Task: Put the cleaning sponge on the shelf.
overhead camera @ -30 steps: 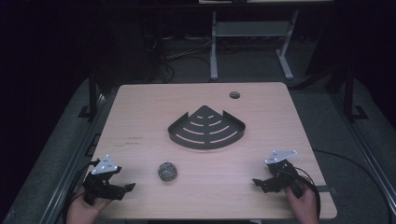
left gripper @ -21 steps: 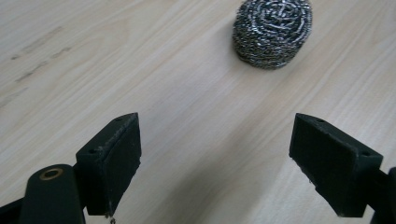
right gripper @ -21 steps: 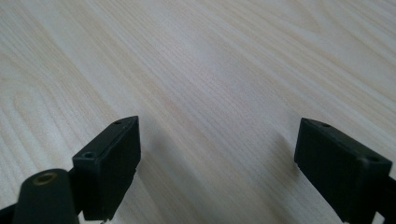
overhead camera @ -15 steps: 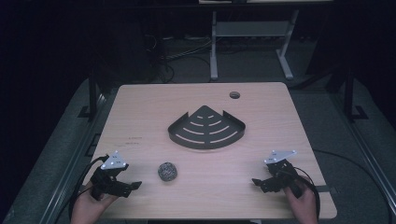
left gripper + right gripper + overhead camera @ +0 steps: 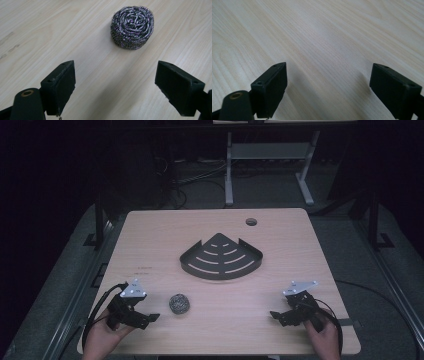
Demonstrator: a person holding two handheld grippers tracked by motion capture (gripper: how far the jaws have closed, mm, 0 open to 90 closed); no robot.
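Down at the near edge of the table (image 5: 150, 245), the person's left hand (image 5: 102, 332) is bringing the left gripper (image 5: 146, 317) in toward the steel wool scrubber (image 5: 179, 303); compared with a second ago, when it sat farther out by the left corner, it is now reaching noticeably closer, its tips pointing at the scrubber though still short of touching it. In the left gripper view the two black jaws are standing wide apart with nothing between them, and the steel wool scrubber (image 5: 132, 27) is sitting just ahead on the bare wood, a little to the right of the midline between them. That tells me the pick-up is only beginning: the approach is under way but the grasp is not yet made, and I would guess the gripper needs to push on a bit and shift slightly toward the scrubber before it can close around it. Over on the other side, the right gripper (image 5: 278, 316) is resting low near the front right corner in the person's right hand (image 5: 325, 332), looking just as it did a second ago, its jaws spread open over plain wood and holding nothing. Farther out, past the middle of the table, the dark fan-shaped corner shelf (image 5: 221, 257) is lying flat and unoccupied, well apart from the scrubber, and it looks like the likely place for the scrubber to go. Beyond it, a small round cable hole (image 5: 251, 222) is showing near the far edge.
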